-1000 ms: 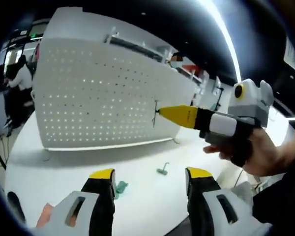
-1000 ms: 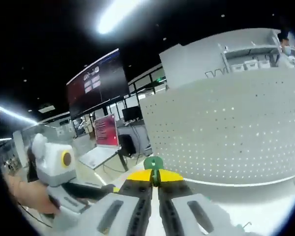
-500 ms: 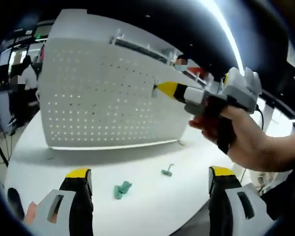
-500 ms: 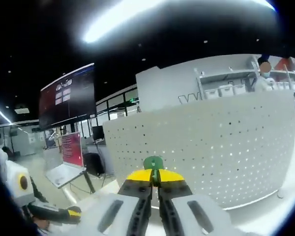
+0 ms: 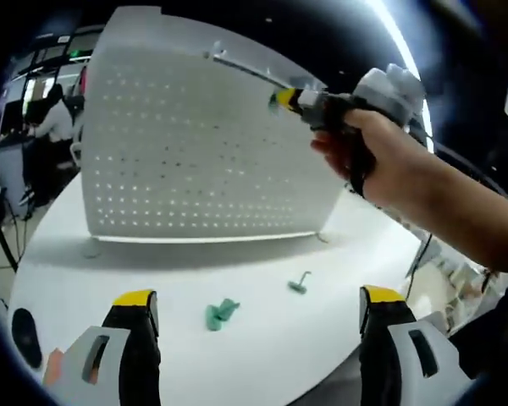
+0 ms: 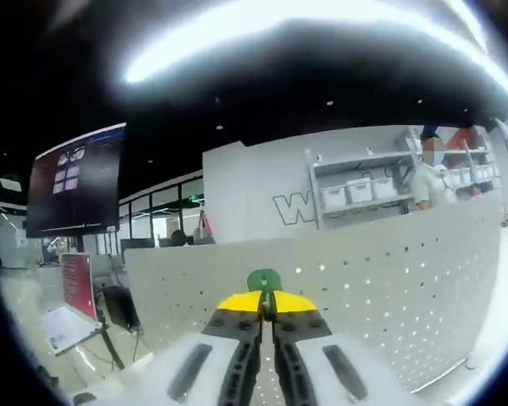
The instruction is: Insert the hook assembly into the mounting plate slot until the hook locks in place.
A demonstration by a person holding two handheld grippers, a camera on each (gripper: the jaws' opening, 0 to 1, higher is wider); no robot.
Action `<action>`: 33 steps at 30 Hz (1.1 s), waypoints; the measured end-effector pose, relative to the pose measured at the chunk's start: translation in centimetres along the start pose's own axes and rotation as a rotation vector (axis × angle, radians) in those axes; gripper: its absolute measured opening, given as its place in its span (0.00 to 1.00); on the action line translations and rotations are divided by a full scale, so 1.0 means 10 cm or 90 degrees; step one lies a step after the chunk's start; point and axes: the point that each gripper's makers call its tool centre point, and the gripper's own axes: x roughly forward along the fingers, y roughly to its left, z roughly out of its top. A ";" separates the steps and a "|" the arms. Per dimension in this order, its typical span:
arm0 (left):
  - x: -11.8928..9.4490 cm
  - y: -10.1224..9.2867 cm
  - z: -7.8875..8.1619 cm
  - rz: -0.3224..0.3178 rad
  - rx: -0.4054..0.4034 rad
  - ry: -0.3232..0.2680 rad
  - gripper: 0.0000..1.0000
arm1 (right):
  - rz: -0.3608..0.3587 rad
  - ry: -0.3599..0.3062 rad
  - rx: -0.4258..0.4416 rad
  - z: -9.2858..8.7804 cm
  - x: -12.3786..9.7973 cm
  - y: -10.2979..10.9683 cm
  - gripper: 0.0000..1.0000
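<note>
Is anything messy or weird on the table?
Two green hooks lie loose on the white table in front of the pegboard, not hung up. The right gripper holds another green hook.

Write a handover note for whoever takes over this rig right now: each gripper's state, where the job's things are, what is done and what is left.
Right gripper: shut on the green hook, raised near the top edge of the white pegboard.
Left gripper: open, holding nothing, low over the white table.
Two green hook pieces lie on the table in front of the board.
Done: hook picked up and carried to the board.
Left: seat it in a slot until it locks.
</note>
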 end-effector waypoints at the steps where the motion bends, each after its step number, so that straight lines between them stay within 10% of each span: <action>1: 0.00 0.02 0.00 0.002 -0.002 0.001 1.00 | -0.004 -0.005 0.001 0.02 0.04 0.00 0.00; 33: -0.10 0.31 -0.17 0.036 -0.025 0.015 1.00 | -0.113 -0.009 0.014 -0.17 0.44 -0.07 0.00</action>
